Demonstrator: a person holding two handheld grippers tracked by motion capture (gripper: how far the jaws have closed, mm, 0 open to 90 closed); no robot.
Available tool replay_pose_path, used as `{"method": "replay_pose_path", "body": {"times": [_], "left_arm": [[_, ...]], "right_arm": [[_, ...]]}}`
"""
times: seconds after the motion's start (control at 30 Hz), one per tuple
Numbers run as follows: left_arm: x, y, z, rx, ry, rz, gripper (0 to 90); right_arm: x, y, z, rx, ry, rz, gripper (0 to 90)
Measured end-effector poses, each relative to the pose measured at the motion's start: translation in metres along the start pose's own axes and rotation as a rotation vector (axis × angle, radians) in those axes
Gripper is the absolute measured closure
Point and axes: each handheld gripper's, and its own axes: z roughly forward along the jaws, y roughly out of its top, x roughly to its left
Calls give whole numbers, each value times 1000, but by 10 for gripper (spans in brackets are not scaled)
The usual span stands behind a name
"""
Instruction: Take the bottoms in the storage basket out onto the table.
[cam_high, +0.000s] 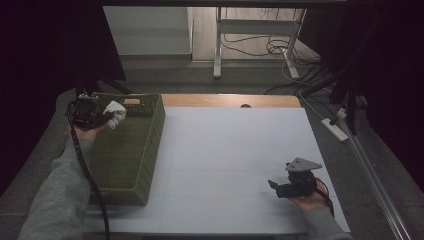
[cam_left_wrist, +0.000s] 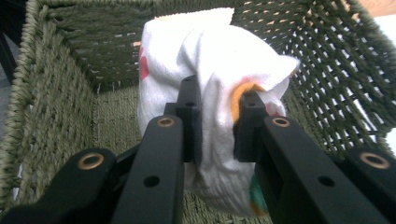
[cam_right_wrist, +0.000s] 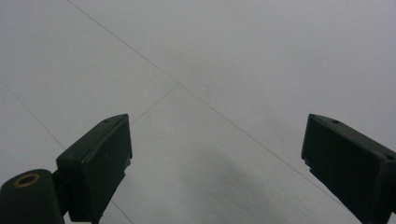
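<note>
Nearest the lens in the left gripper view, the left tool (cam_left_wrist: 217, 126) is pinching a white cloth (cam_left_wrist: 210, 70) between its two black jaws, the pads pressing into the bunched fabric; the cloth is showing red, orange and green printed patches and is hanging over the inside of a green woven basket (cam_left_wrist: 56, 116). In the high view, the left tool (cam_high: 107, 118) is sitting at about ten o'clock, held over the basket's far left corner, with the white cloth (cam_high: 115, 112) raised above the rim of the basket (cam_high: 152, 145) rather than lying on its floor. The basket is standing along the left edge of the white table (cam_high: 225, 150), its long side running from seven o'clock towards eleven o'clock. A grey sleeve (cam_high: 57, 195) is entering at seven o'clock. The right tool (cam_high: 272, 186) is resting low over the table at about four o'clock, well apart from the basket, pointing towards nine o'clock. In the right gripper view, the jaws of the right tool (cam_right_wrist: 215, 154) are standing wide apart with nothing between them, above the bare table (cam_right_wrist: 210, 70).
</note>
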Motion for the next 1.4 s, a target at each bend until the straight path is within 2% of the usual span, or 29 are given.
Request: {"method": "replay_pose_path", "body": {"times": [0.13,0.37,0.53,0.9,1.4], "left_arm": [[1,-2,-5,-22,-17,-12,762],[-1,-4,-16,-73,-40,-9,762],[-1,-5,-19,-100,-70,-26,762],[-5,-7,-25,-134,-105,-21,762],[-19,-7,-33,-185,-163,-10,761]], "right_arm": [[0,0,0,2,-2,1,88],[0,-1,1,10,-1,3,88],[-1,-1,0,1,-4,6,89],[-1,-1,0,3,-4,4,89],[-1,-1,1,9,-7,1,89]]}}
